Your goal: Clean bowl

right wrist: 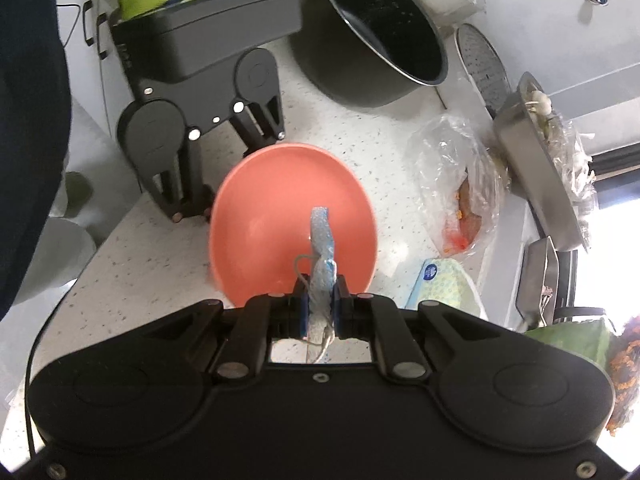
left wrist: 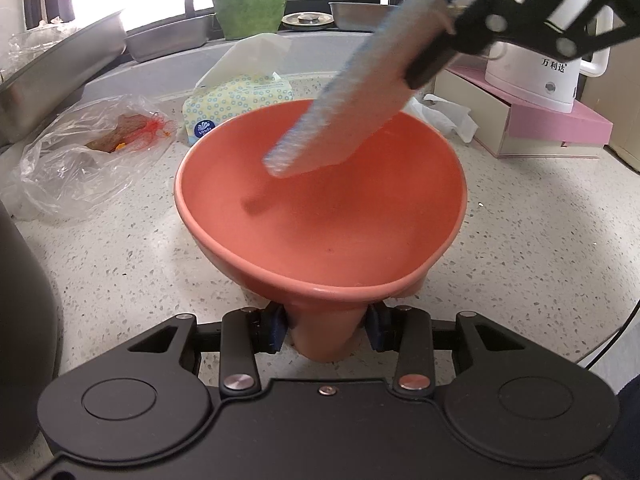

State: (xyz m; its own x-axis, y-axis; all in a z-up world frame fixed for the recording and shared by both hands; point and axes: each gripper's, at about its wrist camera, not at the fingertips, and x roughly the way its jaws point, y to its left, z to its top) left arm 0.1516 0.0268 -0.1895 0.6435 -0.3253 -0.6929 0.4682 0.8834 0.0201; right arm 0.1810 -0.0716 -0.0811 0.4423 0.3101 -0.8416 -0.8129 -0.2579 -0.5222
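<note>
A coral-pink bowl is tilted toward me above the speckled counter, and a small dark smudge marks its inner wall. My left gripper is shut on the bowl's foot. In the right wrist view the same bowl shows from above, with the left gripper at its left rim. My right gripper is shut on a flat blue-and-white sponge. The sponge reaches down into the bowl from the upper right, blurred, its tip just above the inner wall.
Behind the bowl lie a tissue pack and a clear plastic bag with scraps. Steel trays line the window sill. A white kettle stands on a pink box at right. A dark cooker pot stands near the left gripper.
</note>
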